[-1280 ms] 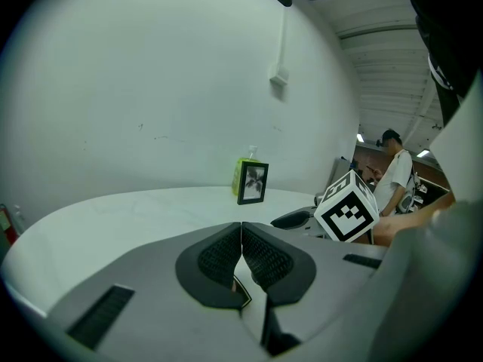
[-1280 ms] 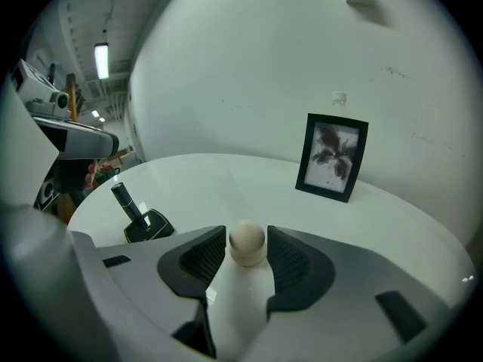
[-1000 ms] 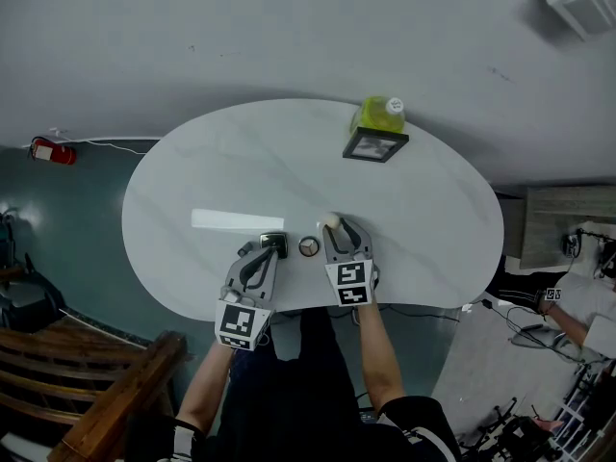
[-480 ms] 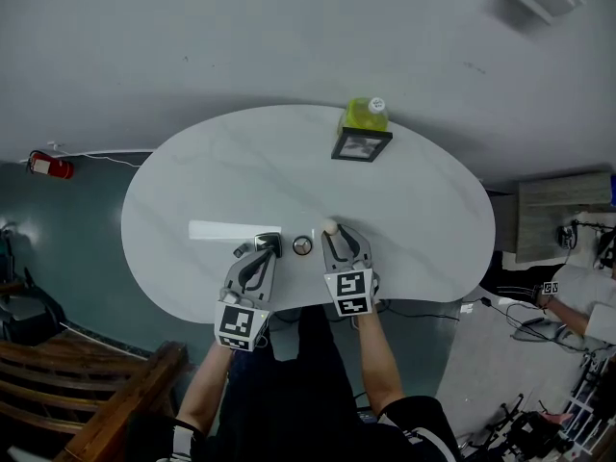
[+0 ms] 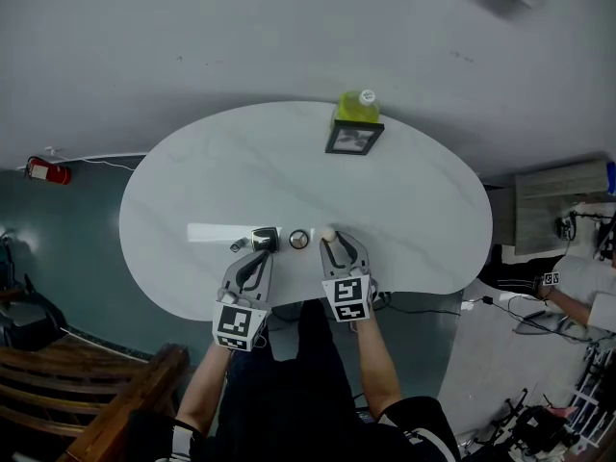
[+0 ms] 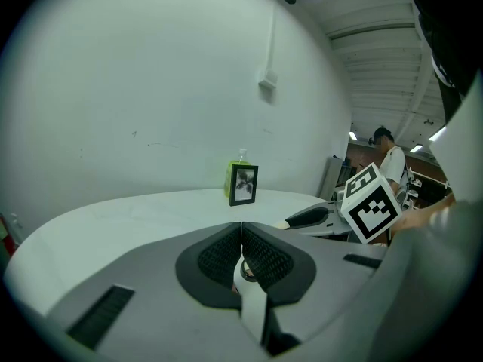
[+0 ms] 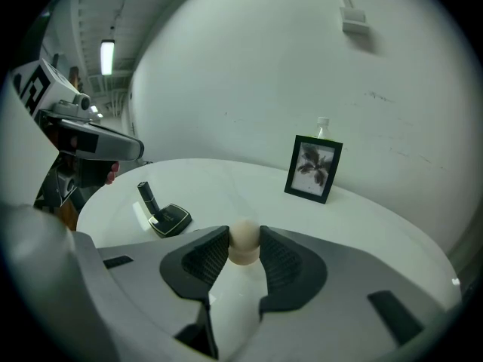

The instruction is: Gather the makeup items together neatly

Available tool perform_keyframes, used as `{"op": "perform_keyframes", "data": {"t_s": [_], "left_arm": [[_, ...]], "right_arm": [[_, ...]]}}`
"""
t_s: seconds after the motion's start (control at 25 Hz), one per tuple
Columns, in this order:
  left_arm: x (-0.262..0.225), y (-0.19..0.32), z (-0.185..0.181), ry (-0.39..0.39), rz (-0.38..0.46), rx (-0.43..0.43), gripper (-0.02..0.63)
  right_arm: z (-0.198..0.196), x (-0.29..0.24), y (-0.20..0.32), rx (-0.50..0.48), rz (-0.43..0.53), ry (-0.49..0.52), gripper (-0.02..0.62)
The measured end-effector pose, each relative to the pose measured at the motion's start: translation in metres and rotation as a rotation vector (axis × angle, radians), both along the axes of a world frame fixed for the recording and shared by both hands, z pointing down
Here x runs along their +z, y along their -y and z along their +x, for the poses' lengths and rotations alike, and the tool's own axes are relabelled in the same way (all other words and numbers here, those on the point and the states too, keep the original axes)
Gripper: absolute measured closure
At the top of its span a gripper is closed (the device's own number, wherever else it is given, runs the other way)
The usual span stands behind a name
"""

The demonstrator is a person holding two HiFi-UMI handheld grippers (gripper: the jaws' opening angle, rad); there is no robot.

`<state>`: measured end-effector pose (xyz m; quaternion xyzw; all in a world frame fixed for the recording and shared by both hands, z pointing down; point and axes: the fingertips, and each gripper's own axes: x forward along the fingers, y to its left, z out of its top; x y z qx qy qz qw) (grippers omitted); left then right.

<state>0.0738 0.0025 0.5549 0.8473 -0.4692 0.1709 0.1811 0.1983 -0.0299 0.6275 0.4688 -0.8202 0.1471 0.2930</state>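
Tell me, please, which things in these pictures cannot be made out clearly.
Round item, head view: too small to identify.
Green bottle, right gripper view: the picture frame hides all but its cap.
Person at the right, head view: cut off by the picture's edge.

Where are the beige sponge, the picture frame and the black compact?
beige sponge (image 7: 244,234), right gripper view, its rounded top.
picture frame (image 7: 313,168), right gripper view, the photo's middle.
black compact (image 7: 172,219), right gripper view, its lid.
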Motion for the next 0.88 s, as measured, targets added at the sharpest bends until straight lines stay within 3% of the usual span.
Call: {"op": "perform_keyframes", "data": {"t_s": [0.88], "left_arm": [[0.025,-0.012,-0.003,0.008,-0.041,-0.017,0.586]], "right_arm": [[0.006,0.042,-0.01,0.009,-0.064,-0.016,0.451]]}}
